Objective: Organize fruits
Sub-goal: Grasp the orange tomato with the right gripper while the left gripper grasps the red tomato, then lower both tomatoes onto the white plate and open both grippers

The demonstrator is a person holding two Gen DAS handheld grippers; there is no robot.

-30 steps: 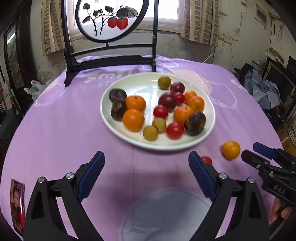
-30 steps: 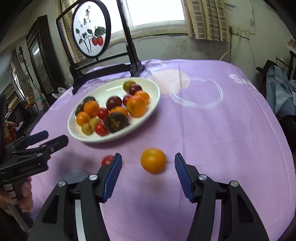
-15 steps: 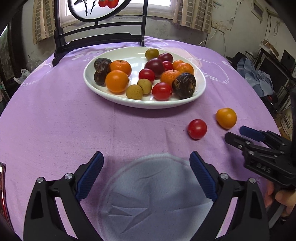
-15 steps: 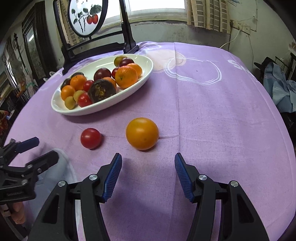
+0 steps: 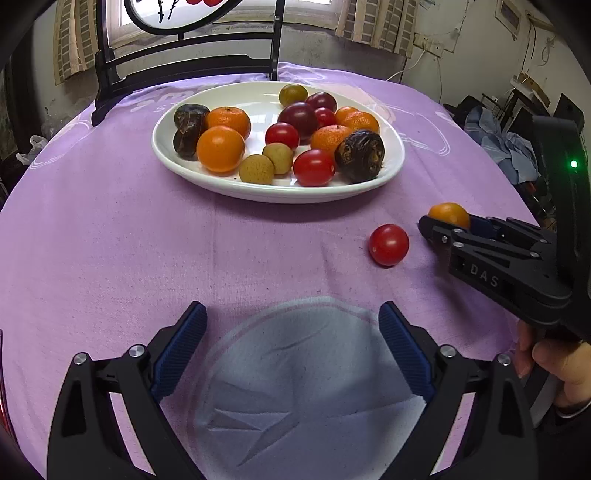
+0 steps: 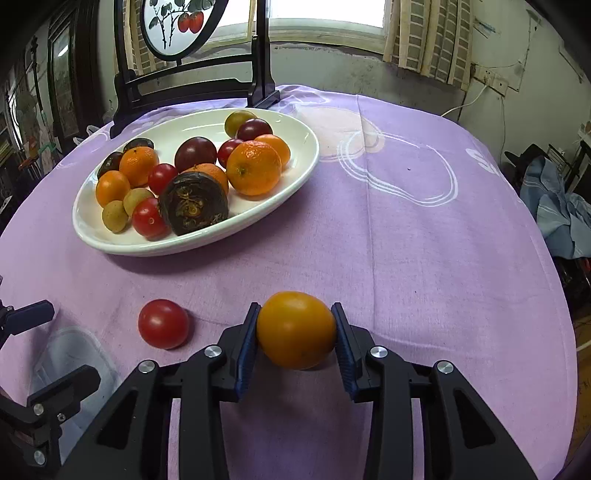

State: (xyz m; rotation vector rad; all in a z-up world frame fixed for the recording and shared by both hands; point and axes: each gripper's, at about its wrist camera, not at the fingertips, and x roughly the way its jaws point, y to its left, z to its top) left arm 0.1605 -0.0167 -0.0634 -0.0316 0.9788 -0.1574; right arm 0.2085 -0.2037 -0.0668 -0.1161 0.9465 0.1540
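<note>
My right gripper (image 6: 295, 332) is shut on an orange tomato (image 6: 296, 329) resting on the purple tablecloth; it also shows in the left wrist view (image 5: 447, 215) between the right gripper's fingers. A red cherry tomato (image 6: 163, 324) lies loose on the cloth just left of it, also in the left wrist view (image 5: 388, 244). A white oval plate (image 5: 280, 190) holds several oranges, tomatoes, plums, longans and dark fruits. My left gripper (image 5: 291, 345) is open and empty, low over a pale patch on the cloth.
A black wooden stand with a round painted panel (image 6: 177, 22) rises behind the plate (image 6: 280, 195). Clothes (image 6: 557, 206) lie off the table's right edge. A pale translucent patch (image 5: 306, 384) sits on the cloth near the front edge.
My right gripper moved forward and closed on the orange tomato. My left gripper moved a little closer to the plate and stayed open.
</note>
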